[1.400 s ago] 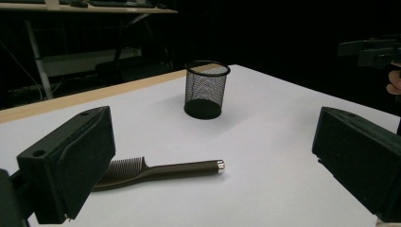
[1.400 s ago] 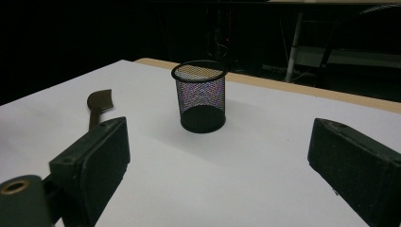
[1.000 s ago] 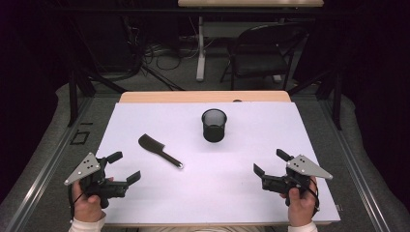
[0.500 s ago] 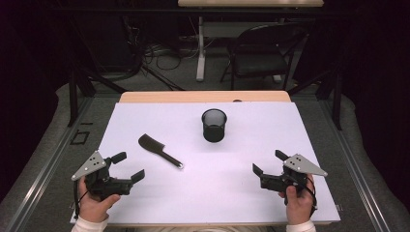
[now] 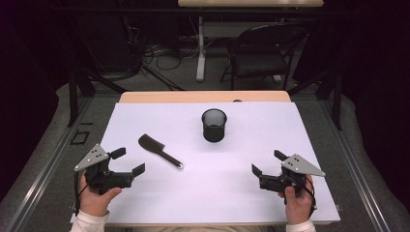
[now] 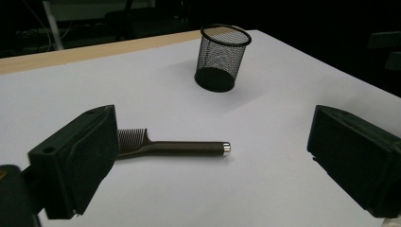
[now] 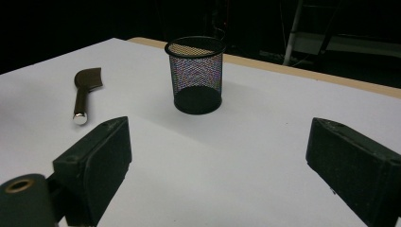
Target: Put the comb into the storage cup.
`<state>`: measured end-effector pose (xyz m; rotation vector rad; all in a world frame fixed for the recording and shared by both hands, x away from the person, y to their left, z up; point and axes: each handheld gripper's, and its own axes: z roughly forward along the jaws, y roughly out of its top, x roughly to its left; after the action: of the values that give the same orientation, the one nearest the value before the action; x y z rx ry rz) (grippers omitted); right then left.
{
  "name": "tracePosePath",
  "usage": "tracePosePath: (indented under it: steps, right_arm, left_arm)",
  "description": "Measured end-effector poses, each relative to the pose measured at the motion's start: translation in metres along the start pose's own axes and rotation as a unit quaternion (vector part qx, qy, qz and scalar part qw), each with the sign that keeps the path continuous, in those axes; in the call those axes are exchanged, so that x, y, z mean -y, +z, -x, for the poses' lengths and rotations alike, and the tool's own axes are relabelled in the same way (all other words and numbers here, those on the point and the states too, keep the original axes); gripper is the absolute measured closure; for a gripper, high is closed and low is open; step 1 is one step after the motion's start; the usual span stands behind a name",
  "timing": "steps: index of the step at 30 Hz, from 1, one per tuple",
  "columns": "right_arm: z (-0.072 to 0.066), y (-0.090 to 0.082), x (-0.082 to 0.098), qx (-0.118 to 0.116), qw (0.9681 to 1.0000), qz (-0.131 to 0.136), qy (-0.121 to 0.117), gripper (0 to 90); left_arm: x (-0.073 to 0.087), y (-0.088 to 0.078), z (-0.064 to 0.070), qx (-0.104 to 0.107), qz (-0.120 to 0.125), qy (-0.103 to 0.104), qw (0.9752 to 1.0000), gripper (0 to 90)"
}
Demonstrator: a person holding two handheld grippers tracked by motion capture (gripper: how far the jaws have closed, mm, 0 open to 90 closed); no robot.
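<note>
- Left gripper [image 5: 128, 162]: lower left of the high view, held in a hand [image 5: 96, 199] that enters from the bottom edge. Jaws stand wide apart with nothing between them. A grey three-cornered plate sits on top.
- Right gripper [image 5: 268, 163]: lower right of the high view, held in the other hand [image 5: 297, 203]. Jaws likewise spread wide and holding nothing. Same grey plate on top.
- Comb [image 5: 159, 151]: dark, with a short toothed head and a straight handle ending in a silver cap. It lies flat on the white table [image 5: 217, 193], left of centre in the high view, head toward the upper left and cap toward the lower right. It is just beyond the left gripper's jaws, not touched by them.
- Comb in the left gripper view [image 6: 184, 148]: centre of the frame, handle running to the right, part of the toothed head hidden behind the left-hand jaw.
- Comb in the right gripper view [image 7: 85, 92]: upper left of the frame, well apart from that gripper.
- Mesh cup [image 5: 214, 125]: black wire mesh, round, upright, open at the top, apparently empty. It stands at the upper centre of the white table in the high view, apart from the comb and from both grippers.
- Mesh cup in the gripper views: top centre of the left gripper view [image 6: 220, 59]; upper centre of the right gripper view [image 7: 196, 75].
</note>
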<state>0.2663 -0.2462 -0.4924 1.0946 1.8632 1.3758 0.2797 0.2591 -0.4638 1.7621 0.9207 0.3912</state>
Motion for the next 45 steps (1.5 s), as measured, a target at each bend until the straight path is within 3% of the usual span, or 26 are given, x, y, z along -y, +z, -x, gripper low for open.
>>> tracePosePath:
  steps: [5,13,15,25,32,37,45]
  right_arm:
    - [-0.001,0.001,0.000,-0.003,1.0000,0.000,-0.002,7.3]
    - [0.000,0.003,0.001,-0.005,0.9999,-0.008,-0.005,7.4]
    - [-0.001,0.003,0.001,-0.003,1.0000,-0.007,-0.006,7.4]
    - [-0.001,0.001,0.002,-0.001,0.9999,-0.009,-0.007,7.4]
    - [-0.001,0.003,0.003,-0.004,0.9999,-0.014,-0.007,7.4]
    - [-0.001,0.003,0.003,-0.005,0.9999,-0.013,-0.006,7.7]
    - [0.000,0.004,0.004,-0.005,0.9999,-0.015,-0.005,8.4]
  left_arm:
    - [-0.005,-0.001,-0.001,-0.015,0.000,-0.005,0.9999,15.3]
    - [-0.014,0.008,-0.001,-0.031,-0.019,-0.020,0.9992,23.1]
    - [-0.015,0.009,0.000,-0.034,-0.024,-0.020,0.9989,31.6]
    - [-0.027,0.017,0.002,-0.055,-0.048,-0.009,0.9973,39.9]
    - [-0.034,0.023,0.004,-0.061,-0.050,-0.027,0.9965,49.8]
    - [-0.037,0.032,0.004,-0.062,-0.070,-0.029,0.9952,52.8]
    - [-0.038,0.045,0.002,-0.070,-0.078,-0.038,0.9938,57.3]
